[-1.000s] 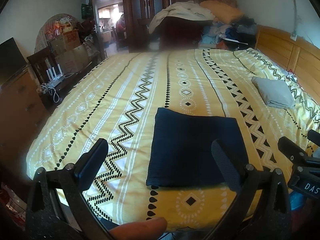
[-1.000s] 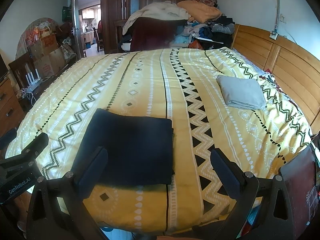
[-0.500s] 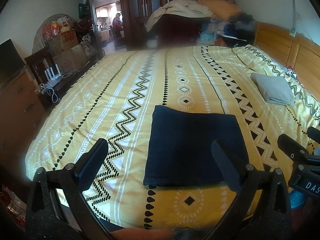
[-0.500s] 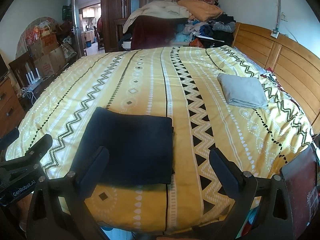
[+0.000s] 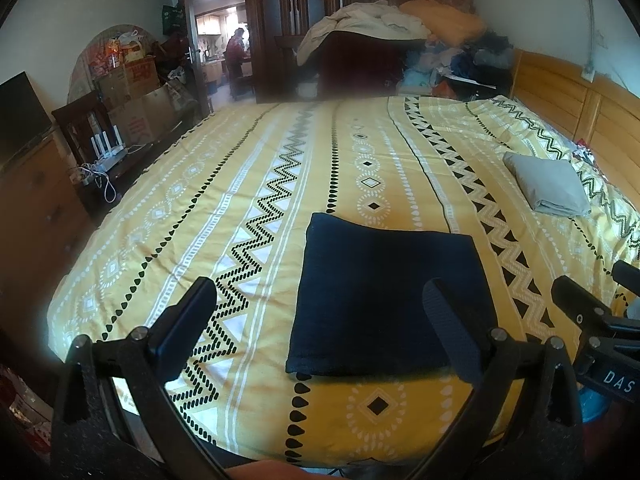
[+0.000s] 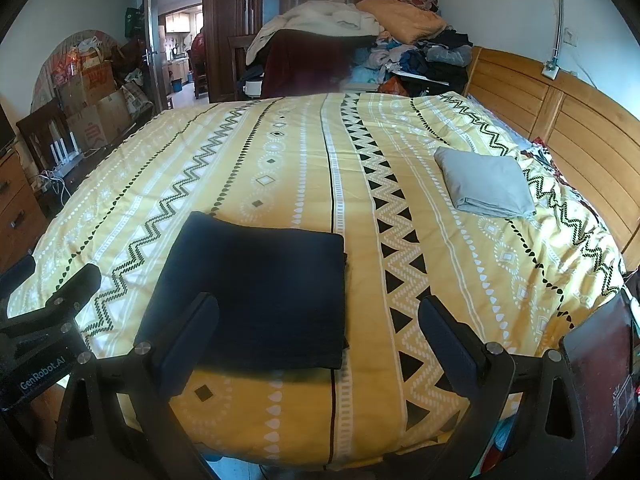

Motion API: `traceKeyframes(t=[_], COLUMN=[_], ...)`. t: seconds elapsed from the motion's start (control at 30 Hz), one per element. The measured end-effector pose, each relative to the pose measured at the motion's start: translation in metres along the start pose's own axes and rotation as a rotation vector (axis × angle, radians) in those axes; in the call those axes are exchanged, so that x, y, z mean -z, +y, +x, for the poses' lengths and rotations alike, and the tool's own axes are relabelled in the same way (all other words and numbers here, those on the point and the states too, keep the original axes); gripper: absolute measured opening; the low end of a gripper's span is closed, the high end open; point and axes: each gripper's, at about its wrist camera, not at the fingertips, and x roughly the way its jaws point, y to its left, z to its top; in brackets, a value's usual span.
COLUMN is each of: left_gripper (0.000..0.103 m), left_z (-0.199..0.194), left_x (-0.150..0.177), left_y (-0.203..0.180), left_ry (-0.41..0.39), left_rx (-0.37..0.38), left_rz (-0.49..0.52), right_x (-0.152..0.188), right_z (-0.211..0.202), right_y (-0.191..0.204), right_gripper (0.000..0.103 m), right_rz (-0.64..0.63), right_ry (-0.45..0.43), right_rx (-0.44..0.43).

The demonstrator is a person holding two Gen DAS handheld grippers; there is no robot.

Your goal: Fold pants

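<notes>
The dark navy pants [image 5: 380,296] lie folded into a flat rectangle near the front edge of the bed; they also show in the right wrist view [image 6: 260,292]. My left gripper [image 5: 320,336] is open and empty, held above the bed's front edge, its right finger over the pants' near right part. My right gripper [image 6: 320,344] is open and empty, just right of the pants, its left finger over their near edge. Neither touches the cloth.
A yellow patterned bedspread [image 5: 280,184] covers the bed. A folded grey garment [image 6: 484,186] lies at the right near the wooden headboard [image 6: 560,120]. A pile of clothes [image 6: 360,40] stands beyond the far edge. Boxes and a dresser [image 5: 36,208] are on the left.
Both grippers have stayed open and pulled back slightly. The pants lie unchanged.
</notes>
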Motion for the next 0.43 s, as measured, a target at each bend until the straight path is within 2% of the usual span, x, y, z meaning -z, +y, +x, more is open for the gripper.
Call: traceKeyframes(t=[0.43], left_gripper=[0.102], left_z=[-0.0003], left_x=[0.0002], left_y=[-0.0012], left_ry=[-0.004], left_rx=[-0.001], left_rz=[0.010], right_x=[-0.0002], right_z=[0.0028], right_y=[0.0006], right_gripper=[0.102], right_rz=[-0.003], right_ry=[0.006], right_rx=[-0.006])
